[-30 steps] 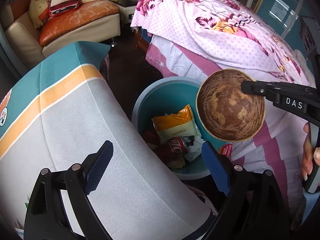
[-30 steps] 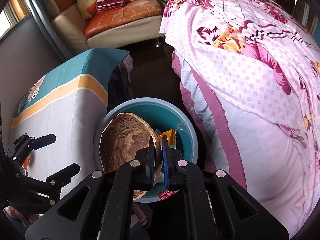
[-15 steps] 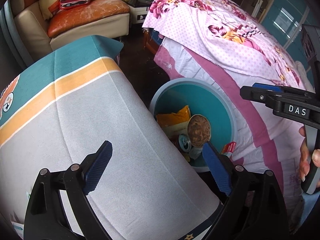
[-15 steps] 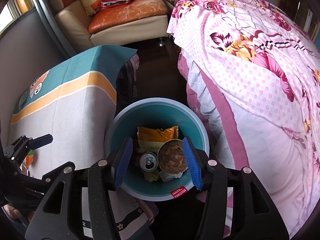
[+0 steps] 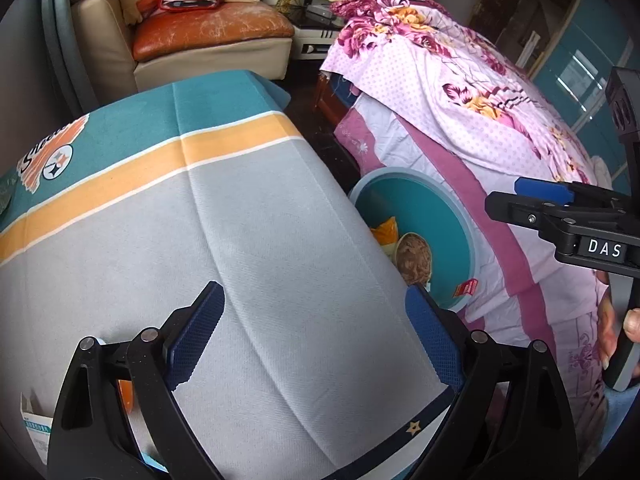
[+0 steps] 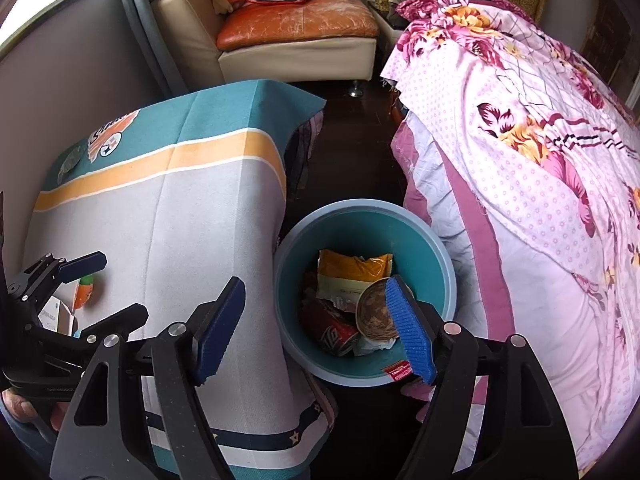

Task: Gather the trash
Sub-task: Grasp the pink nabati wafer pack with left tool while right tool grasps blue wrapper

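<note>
I have the brown coconut-shell bowl down in the teal trash bin now, lying on the near right of the heap, next to a red soda can and in front of a yellow snack packet. My right hand-held gripper has just been opening and its jaws now stand wide with nothing between the blue pads; it hangs over the near edge of the bin and the counter's corner. My left hand-held gripper is also spread wide and empty, over the grey part of the striped cloth on the counter. So that piece is done, and the bin already holds several items. What I judge is left sits at the near left of the counter: a small orange carrot-like thing and a white paper box, partly hidden behind the left tool, so I cannot say whether more lies there. A dark crumpled scrap rests on the far left of the cloth, near the logo. The bed to the right shows no litter that I can make out. I would go for the near-left pieces next.
</note>
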Demonstrator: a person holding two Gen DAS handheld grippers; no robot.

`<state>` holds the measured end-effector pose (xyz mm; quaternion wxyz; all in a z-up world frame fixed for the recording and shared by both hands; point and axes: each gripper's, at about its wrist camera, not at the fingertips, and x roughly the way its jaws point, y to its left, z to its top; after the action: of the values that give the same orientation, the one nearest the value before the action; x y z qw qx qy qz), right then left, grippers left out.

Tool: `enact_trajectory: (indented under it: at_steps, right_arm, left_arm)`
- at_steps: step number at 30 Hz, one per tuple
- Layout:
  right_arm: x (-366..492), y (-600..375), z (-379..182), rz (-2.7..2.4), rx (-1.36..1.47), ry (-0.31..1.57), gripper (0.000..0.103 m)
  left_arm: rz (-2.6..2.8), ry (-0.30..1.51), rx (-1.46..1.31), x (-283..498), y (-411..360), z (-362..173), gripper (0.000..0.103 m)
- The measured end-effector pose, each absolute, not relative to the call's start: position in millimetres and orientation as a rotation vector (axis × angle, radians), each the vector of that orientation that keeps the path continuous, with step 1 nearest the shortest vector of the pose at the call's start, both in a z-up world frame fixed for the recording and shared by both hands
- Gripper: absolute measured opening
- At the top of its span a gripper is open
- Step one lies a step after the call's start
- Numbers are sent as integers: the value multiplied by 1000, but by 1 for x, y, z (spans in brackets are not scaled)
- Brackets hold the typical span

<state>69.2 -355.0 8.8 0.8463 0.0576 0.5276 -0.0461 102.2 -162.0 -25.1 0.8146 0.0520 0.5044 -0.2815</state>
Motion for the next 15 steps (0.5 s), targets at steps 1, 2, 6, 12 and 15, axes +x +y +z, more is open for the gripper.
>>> enact_trajectory:
  at_steps: [1,2,6,12,15]
  right_arm:
    - [70,-348,10,-88,115,1116,71]
    - [70,-340,10,-79,107,1120,71]
    - [70,-309,12,-44,71,1133,72]
    - [64,-255,6,22,28,1160,72]
    - [58,-226,2,63,-1,1177,72]
  left_arm:
    - [-595,1075,108,101,-154,-25,92]
    - [-587,1075,106,100,-145,-24,92]
    - [-549,1076,102,94,-105,-23,92]
    - [-488,1086,79,78,-37,-21,92]
    - [-454,1086,65,67,-4,-20,92]
